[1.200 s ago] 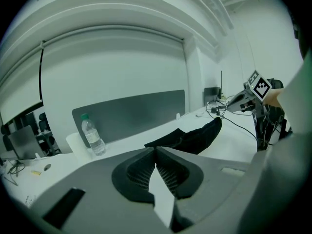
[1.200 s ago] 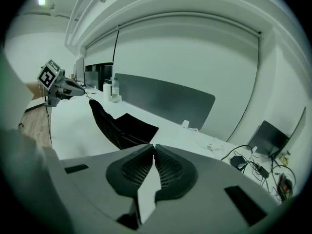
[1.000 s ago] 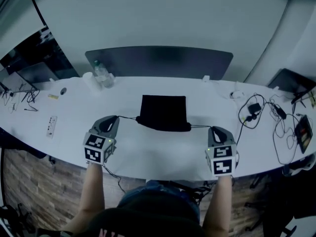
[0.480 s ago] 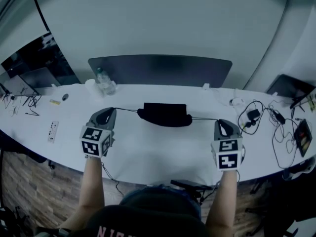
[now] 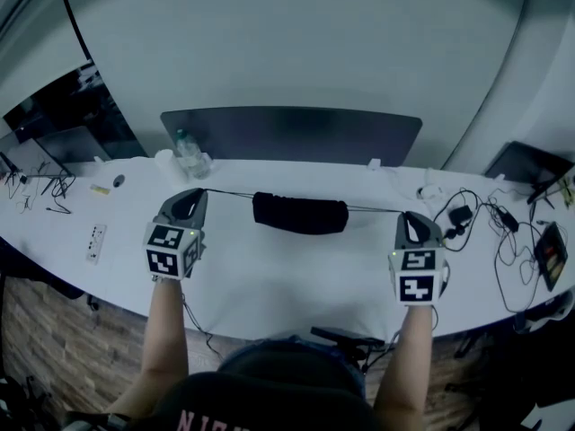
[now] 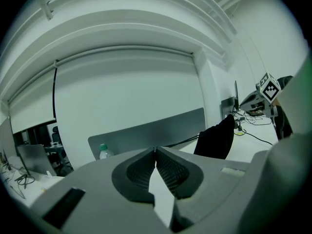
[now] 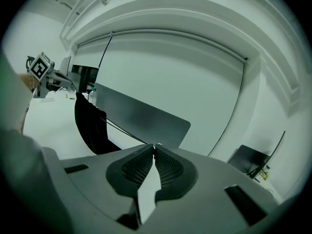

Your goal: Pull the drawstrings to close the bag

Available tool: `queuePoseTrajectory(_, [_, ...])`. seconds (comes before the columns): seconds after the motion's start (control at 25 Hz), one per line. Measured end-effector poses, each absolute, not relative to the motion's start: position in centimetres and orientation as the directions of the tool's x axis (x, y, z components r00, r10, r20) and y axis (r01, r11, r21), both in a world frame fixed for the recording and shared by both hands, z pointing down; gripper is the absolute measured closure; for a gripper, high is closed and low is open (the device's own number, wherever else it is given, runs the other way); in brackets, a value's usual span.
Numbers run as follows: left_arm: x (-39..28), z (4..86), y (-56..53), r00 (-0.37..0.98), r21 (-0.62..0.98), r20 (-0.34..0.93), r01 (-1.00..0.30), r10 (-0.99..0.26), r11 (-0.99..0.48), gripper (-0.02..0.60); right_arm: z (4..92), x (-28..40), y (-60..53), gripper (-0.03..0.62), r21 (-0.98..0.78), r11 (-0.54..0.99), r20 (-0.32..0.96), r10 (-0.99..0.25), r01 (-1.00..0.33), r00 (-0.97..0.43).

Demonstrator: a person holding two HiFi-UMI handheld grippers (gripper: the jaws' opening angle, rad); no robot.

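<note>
The black drawstring bag (image 5: 299, 214) is bunched into a narrow band above the white table (image 5: 287, 281), stretched between both grippers. The left gripper (image 5: 199, 192) is shut on the left drawstring (image 5: 229, 194), which runs taut to the bag. The right gripper (image 5: 404, 214) is shut on the right drawstring (image 5: 373, 209), also taut. In the left gripper view the jaws (image 6: 155, 150) meet on the cord (image 6: 181, 141) leading to the bag (image 6: 217, 138). The right gripper view shows its jaws (image 7: 154, 146) pinching the cord (image 7: 122, 129) that runs to the bag (image 7: 90, 123).
A grey divider panel (image 5: 292, 133) stands along the table's far edge. A water bottle (image 5: 185, 144) is at the back left, a power strip (image 5: 93, 234) further left. Tangled cables and chargers (image 5: 485, 214) lie at the right, near a dark laptop (image 5: 526, 162).
Both grippers moved apart and away from the person with the cords. The bag went from a flat square to a gathered narrow band and shifted toward the panel.
</note>
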State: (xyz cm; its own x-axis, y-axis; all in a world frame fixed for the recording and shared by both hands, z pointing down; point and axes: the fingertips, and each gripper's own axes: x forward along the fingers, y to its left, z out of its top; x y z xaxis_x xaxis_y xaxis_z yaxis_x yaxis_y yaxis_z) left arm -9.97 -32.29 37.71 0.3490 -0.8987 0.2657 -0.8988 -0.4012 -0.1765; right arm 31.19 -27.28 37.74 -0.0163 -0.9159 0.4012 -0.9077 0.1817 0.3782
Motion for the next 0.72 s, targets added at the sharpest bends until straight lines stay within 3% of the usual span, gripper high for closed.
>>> queuePoseTrajectory(0.72, [-11.2, 36.8, -33.5, 0.274, -0.165, 0.246, -0.933, -0.93, -0.319, 0.571, 36.3, 34.4, -28.1, 0.586, 0.381, 0.064, 0.324, -0.944, -0.922, 0.068])
